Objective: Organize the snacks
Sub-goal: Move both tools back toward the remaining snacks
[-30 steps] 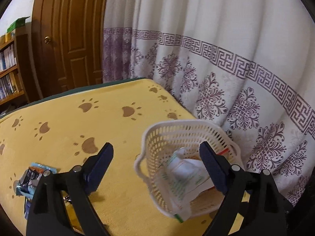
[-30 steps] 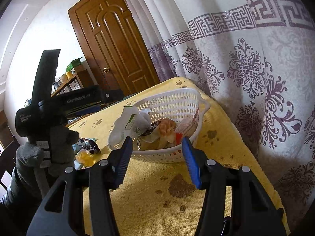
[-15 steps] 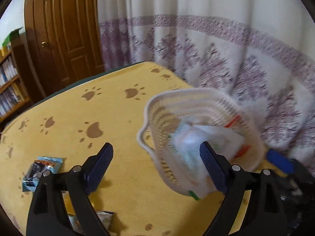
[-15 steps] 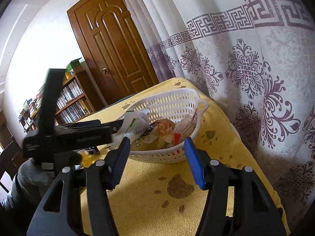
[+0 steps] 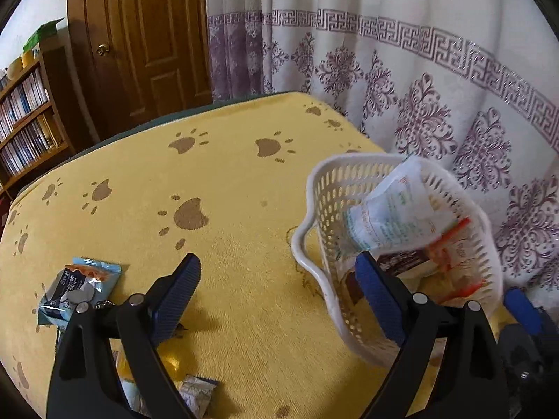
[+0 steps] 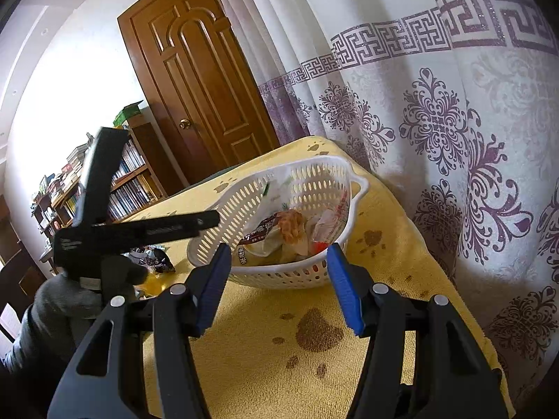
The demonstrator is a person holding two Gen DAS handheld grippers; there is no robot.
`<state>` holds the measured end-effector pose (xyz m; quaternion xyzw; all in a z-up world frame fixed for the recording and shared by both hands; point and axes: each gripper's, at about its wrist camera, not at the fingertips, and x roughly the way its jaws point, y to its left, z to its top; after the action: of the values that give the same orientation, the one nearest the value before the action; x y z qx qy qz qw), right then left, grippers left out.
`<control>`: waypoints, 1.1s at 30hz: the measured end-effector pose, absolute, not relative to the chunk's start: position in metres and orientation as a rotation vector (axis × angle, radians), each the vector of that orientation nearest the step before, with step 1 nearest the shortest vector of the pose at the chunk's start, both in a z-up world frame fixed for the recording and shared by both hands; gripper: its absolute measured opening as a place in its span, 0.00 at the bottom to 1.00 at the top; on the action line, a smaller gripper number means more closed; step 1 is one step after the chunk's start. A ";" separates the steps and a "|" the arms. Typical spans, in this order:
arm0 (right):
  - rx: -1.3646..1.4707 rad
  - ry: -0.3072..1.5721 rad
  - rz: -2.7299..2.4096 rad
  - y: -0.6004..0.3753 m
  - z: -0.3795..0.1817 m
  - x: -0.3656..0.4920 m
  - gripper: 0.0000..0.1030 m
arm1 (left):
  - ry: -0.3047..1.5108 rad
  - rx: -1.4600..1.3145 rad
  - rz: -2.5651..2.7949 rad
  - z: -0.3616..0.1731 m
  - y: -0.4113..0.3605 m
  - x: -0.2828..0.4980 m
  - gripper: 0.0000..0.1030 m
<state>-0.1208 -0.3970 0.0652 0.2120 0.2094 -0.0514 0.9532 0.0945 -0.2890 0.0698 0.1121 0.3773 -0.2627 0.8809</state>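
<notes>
A white perforated basket stands on the yellow paw-print cloth near the curtain. It holds several snack packets, and a large white packet leans inside it. My left gripper is open and empty above the cloth, just left of the basket. A blue snack packet lies to its left, and more packets lie under its fingers. My right gripper is open and empty, a little short of the basket's near wall. The left gripper's finger reaches across at the basket's left side.
The patterned curtain hangs close behind the basket, at the table's far edge. A wooden door and a bookshelf stand beyond the table. A sleeve shows at the left. Bare cloth stretches left of the basket.
The left gripper has sunk and tipped down beside the basket. The white packet that hung over the basket's rim now leans inside it. The right jaws stand slightly wider.
</notes>
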 end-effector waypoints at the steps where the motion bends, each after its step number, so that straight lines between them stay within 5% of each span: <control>1: 0.431 0.428 -0.106 -0.397 0.065 -0.120 0.57 | 0.780 0.227 -0.553 0.073 -0.287 0.092 0.87; 33: 0.348 0.481 0.011 -0.316 0.082 -0.116 0.58 | 0.718 -0.061 -0.305 0.109 -0.087 0.080 0.90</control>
<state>-0.1156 -0.3159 0.0820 0.1715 0.2371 0.0055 0.9562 0.0795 -0.0874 0.1094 -0.0299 0.3498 -0.1487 0.9245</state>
